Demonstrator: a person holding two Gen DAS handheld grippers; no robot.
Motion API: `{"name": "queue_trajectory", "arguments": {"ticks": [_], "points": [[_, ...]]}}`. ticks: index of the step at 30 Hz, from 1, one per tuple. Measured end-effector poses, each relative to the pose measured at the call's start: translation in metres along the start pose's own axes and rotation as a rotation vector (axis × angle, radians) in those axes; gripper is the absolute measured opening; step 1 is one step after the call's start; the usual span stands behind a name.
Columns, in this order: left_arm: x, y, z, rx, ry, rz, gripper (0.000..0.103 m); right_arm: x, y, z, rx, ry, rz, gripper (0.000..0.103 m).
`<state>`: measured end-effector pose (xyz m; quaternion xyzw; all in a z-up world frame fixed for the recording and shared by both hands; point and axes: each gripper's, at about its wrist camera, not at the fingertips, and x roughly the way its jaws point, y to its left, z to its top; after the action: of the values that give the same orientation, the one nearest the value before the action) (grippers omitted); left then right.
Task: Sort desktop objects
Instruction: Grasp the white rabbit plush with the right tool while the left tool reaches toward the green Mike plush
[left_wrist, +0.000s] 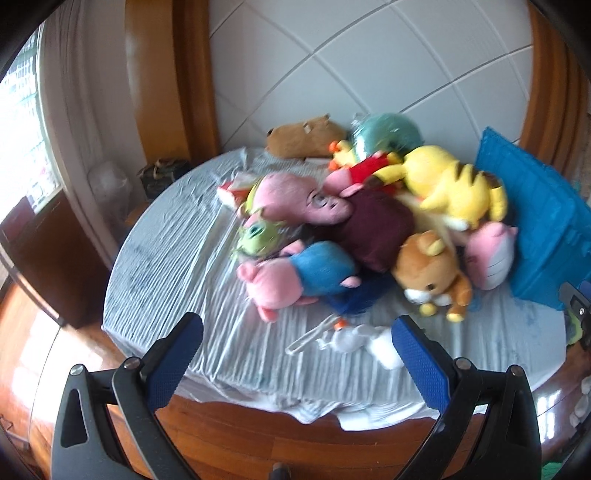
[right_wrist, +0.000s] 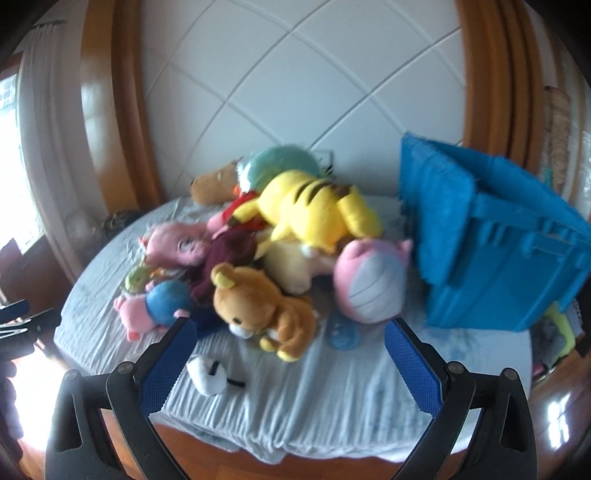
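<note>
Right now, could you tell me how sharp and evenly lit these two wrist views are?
Left wrist view: mild motion blur on the plush pile, blown-out window at left, fisheye bending. Right wrist view: heavier blur, the blue crate smeared, glare on the wood at lower right.

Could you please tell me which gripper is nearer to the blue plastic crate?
Right. The right gripper has the blue plastic crate just ahead to its right; for the left gripper, the crate lies far right beyond the plush pile.
</note>
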<state>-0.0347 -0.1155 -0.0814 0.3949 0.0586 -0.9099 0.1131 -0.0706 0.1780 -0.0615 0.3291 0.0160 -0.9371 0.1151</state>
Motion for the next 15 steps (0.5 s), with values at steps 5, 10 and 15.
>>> {"name": "queue_trajectory", "arguments": {"ticks": [5, 10, 15], "points": [[0.046, 0.014, 0.007, 0.053, 0.049, -0.023, 0.103, 0.040, 0.029, -0.005, -0.036, 0.077, 0.022, 0.103], [0.093, 0.018, 0.007, 0.145, 0.100, -0.055, 0.103, 0.088, 0.058, -0.022, -0.019, 0.188, 0.033, 0.100], [0.137, 0.014, -0.007, 0.197, 0.167, -0.119, 0.101, 0.135, 0.084, -0.050, -0.014, 0.290, 0.025, 0.088]]}}
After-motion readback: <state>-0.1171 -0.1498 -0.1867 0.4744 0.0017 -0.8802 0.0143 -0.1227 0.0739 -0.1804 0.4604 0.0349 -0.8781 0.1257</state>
